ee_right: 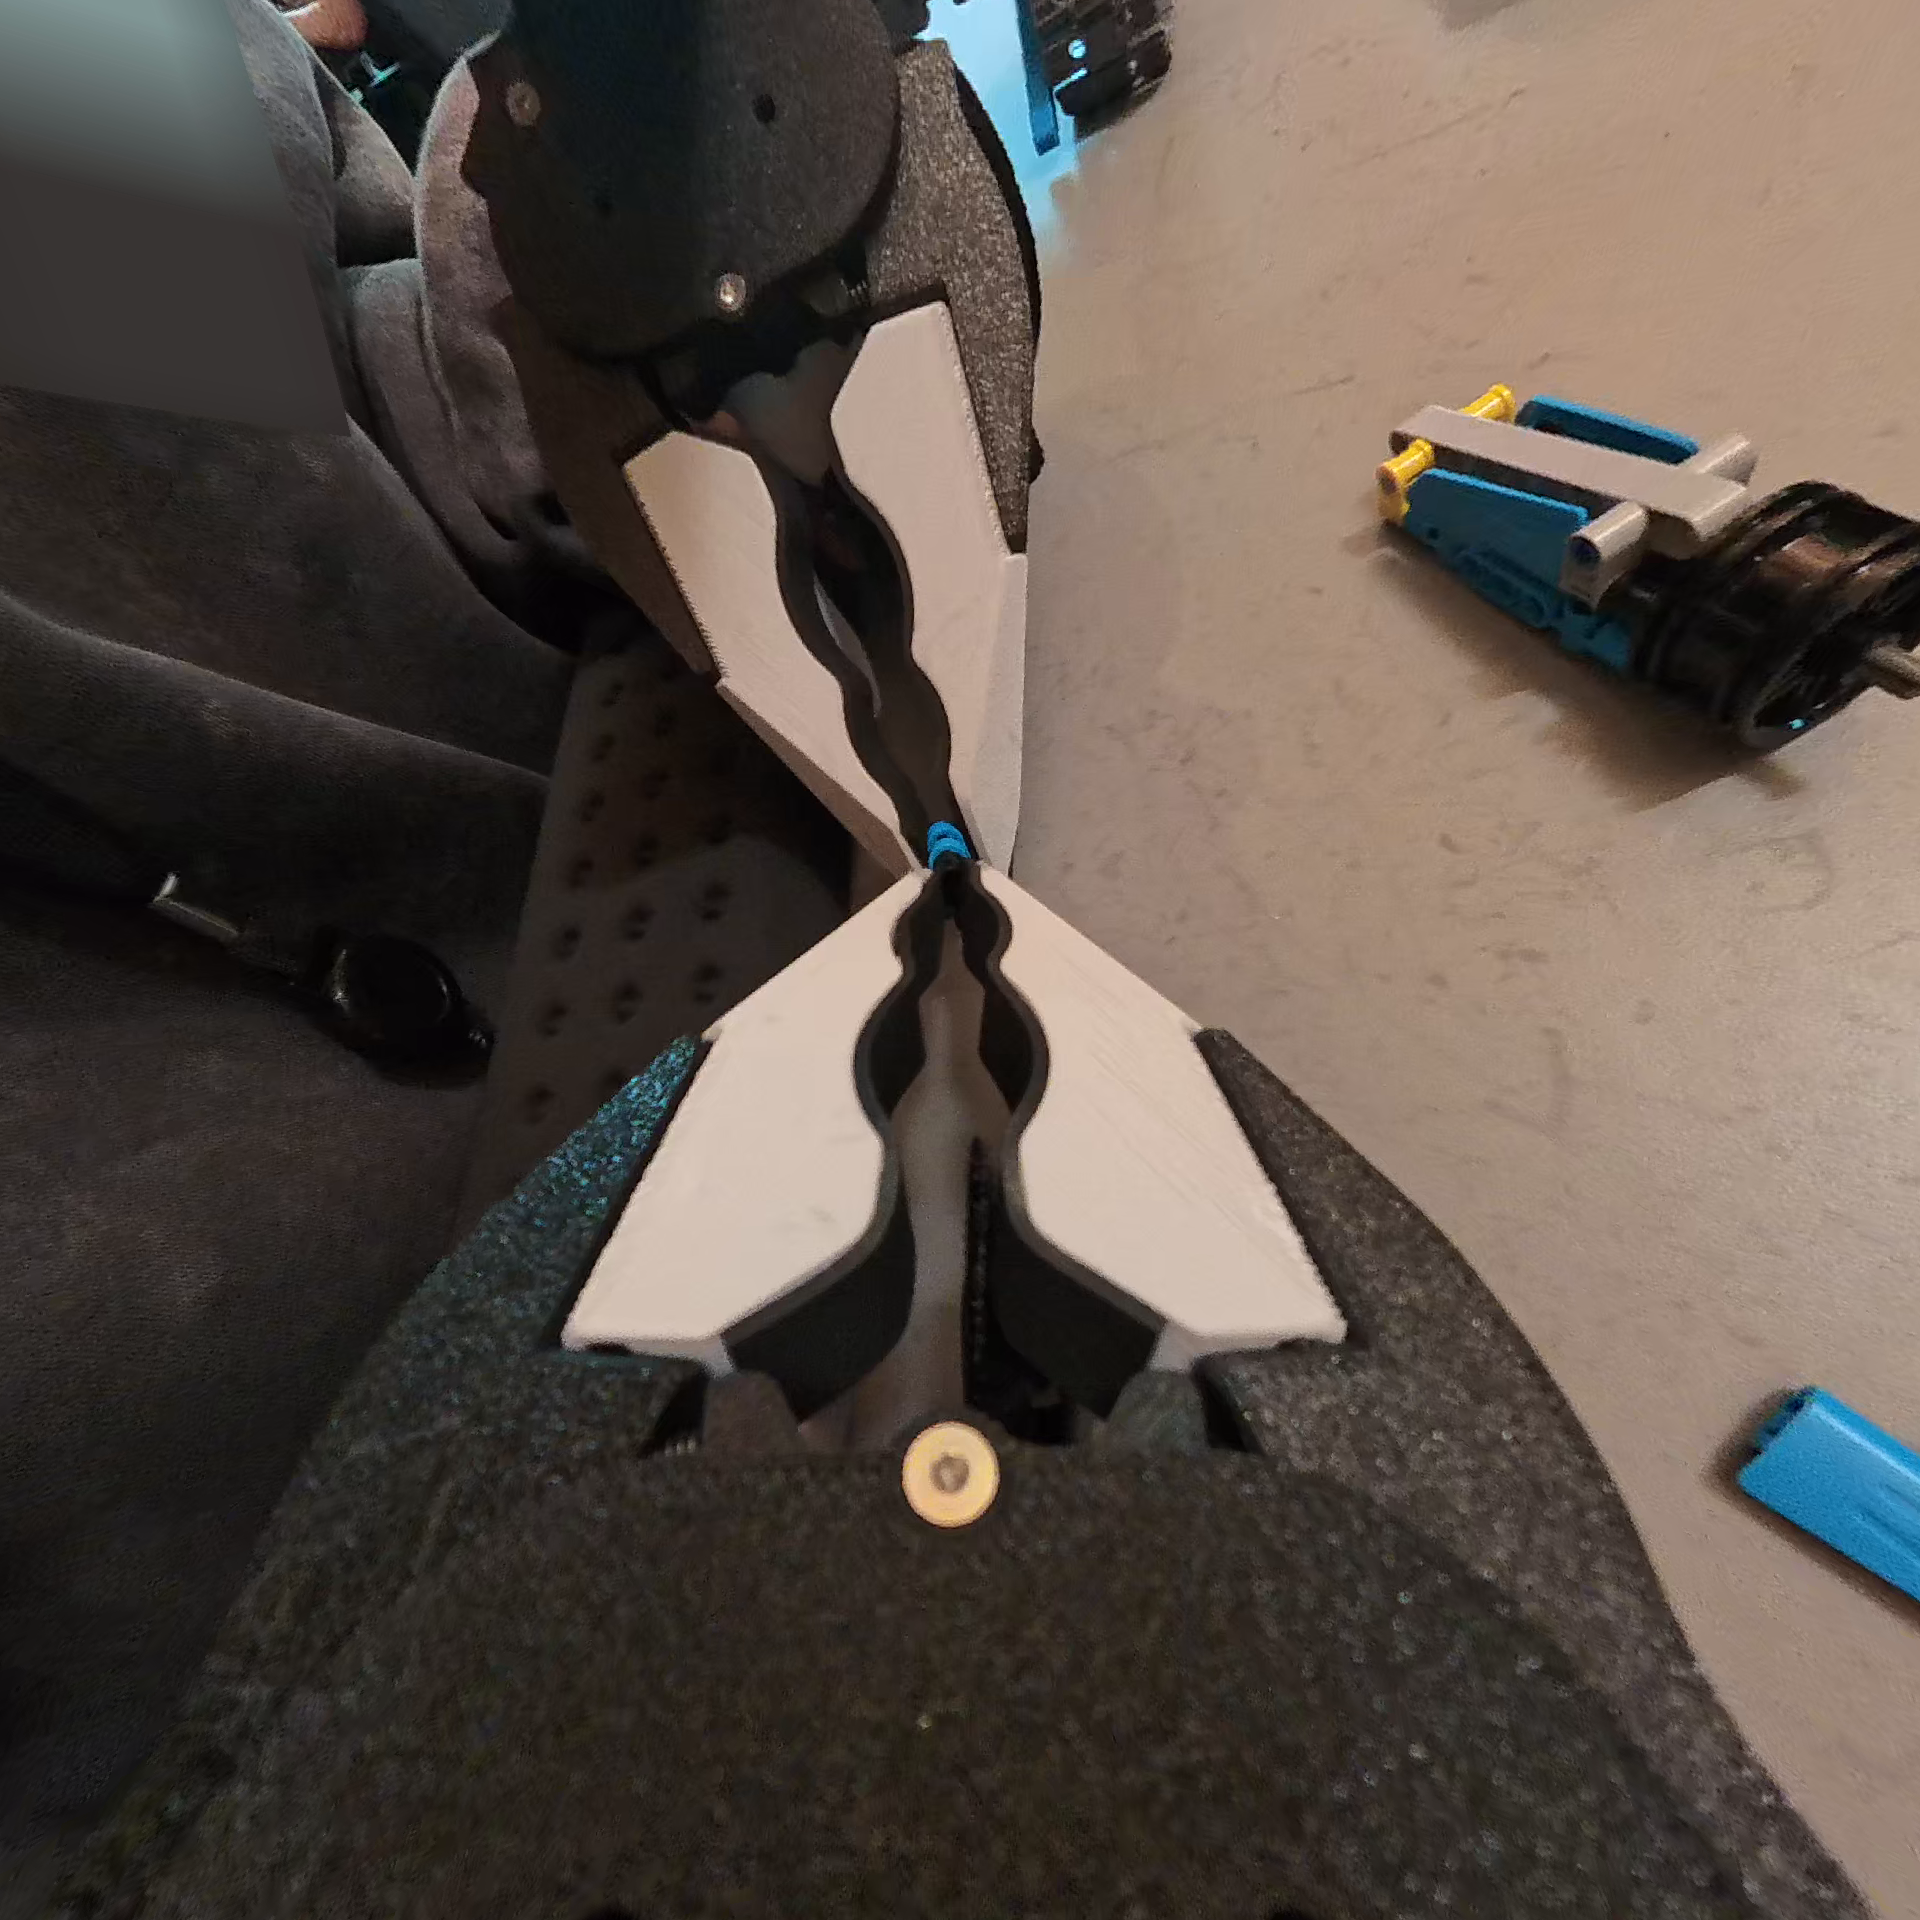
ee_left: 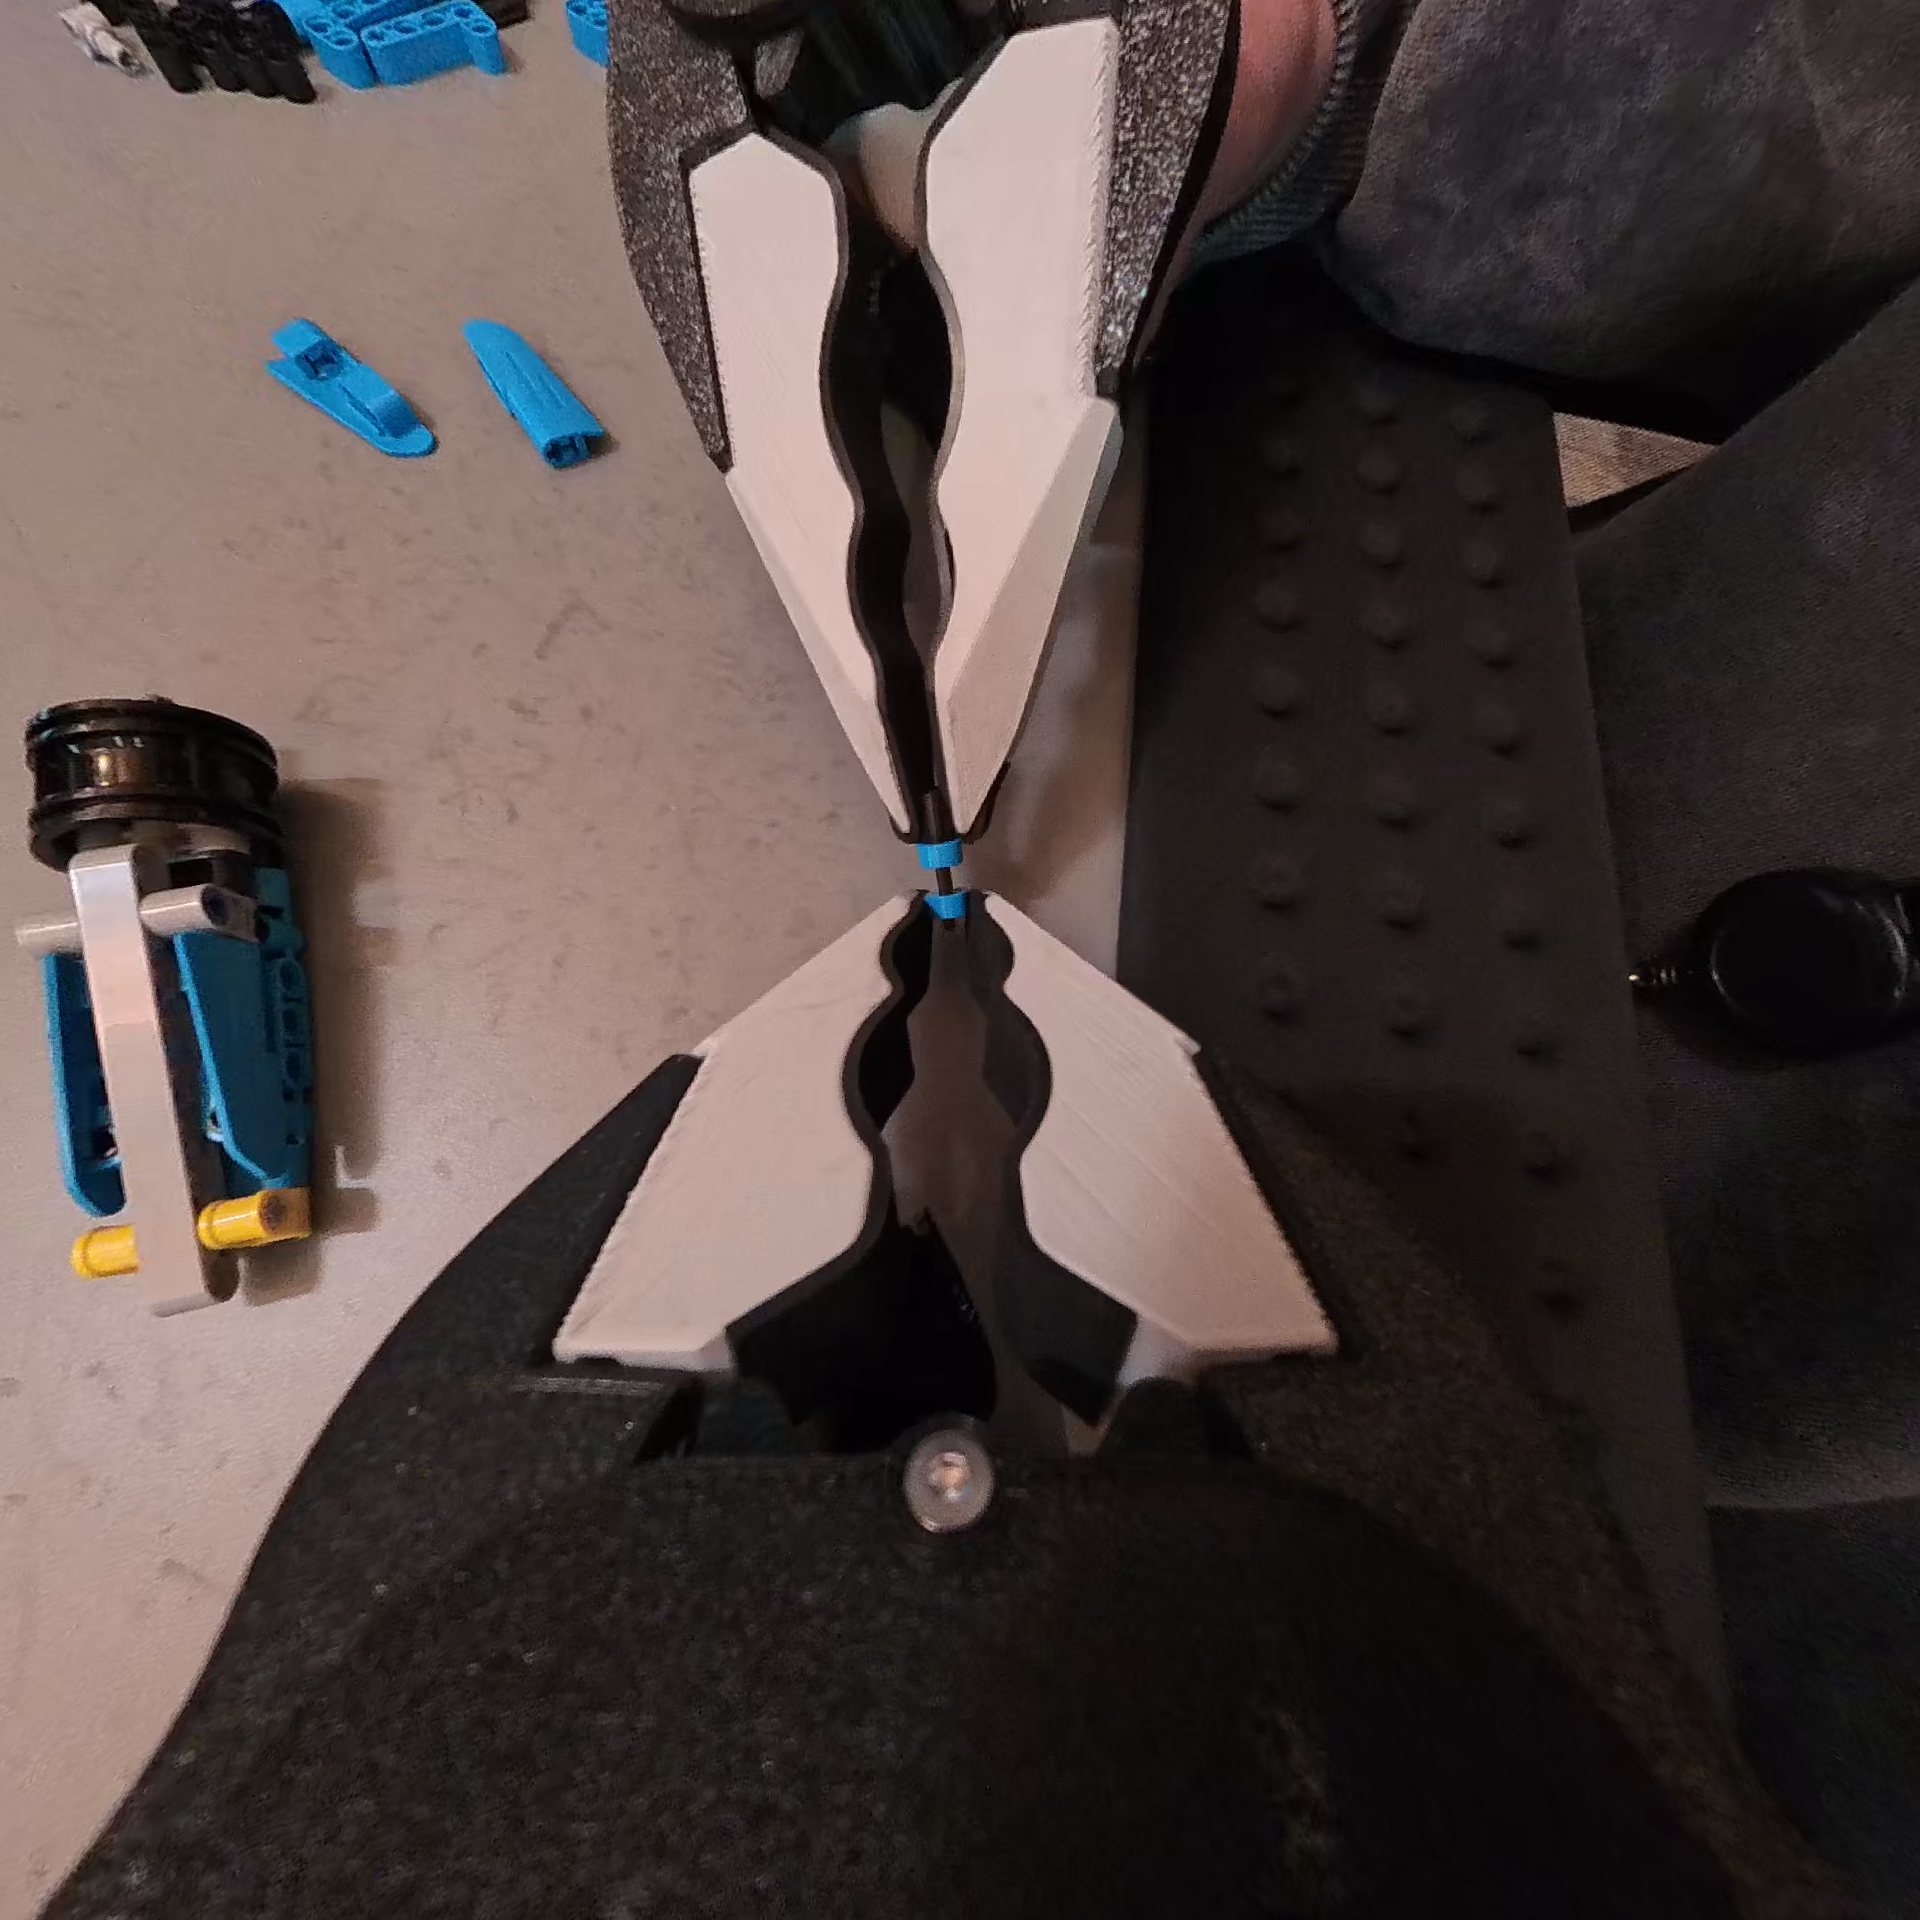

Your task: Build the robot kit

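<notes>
A thin black axle with two small blue bushes spans the gap between the two grippers, which meet tip to tip. In the left wrist view my left gripper comes from below, shut on the axle's near end at one blue bush. My right gripper comes from above, shut on the far end. In the right wrist view my right gripper is shut on the axle, and the blue bushes sit at the tips of the left gripper opposite. The axle is held above the surface's edge.
A blue, grey and yellow brick assembly with a black wheel lies on the grey surface. Two blue panel pieces lie beyond it, loose blue and black parts farther off. A person's dark trousers and a studded black mat are alongside. The tips of both grippers are at nearly the same place.
</notes>
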{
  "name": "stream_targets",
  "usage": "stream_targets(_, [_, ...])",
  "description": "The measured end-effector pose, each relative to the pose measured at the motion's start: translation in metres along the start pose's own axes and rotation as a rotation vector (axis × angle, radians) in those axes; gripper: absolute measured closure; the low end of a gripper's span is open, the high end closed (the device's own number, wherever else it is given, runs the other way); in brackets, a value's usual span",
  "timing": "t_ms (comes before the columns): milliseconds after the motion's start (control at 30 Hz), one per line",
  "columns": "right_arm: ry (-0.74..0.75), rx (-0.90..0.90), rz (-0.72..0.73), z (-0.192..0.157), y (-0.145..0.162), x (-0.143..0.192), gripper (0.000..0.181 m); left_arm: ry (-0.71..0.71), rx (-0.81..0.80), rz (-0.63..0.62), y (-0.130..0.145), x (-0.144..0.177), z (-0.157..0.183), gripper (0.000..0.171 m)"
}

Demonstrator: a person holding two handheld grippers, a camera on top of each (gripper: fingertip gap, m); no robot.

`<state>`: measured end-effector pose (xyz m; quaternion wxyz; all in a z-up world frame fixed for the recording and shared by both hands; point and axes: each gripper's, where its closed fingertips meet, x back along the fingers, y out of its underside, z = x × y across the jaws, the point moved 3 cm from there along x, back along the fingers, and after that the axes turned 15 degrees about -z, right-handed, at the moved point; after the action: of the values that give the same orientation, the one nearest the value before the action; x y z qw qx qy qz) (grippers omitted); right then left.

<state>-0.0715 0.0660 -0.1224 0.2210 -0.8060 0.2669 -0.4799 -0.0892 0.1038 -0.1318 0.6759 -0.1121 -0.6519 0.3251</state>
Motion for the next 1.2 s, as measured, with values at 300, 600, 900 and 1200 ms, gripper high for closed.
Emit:
stream_targets(300, [0.020,0.013,0.000,0.000,0.000,0.000,0.179,-0.007,0.009,0.009,-0.001,0.000,-0.001,0.169])
stream_targets(600, [0.034,0.051,0.047,-0.001,0.002,0.014,0.159,0.035,0.036,0.061,-0.005,0.005,-0.002,0.166])
stream_targets(900, [0.093,0.112,0.027,-0.002,0.001,0.010,0.177,0.055,0.035,0.065,-0.005,0.005,0.000,0.166])
stream_targets(1200, [0.061,0.090,0.040,-0.001,0.000,0.012,0.178,0.006,0.017,0.087,-0.010,0.007,-0.001,0.168])
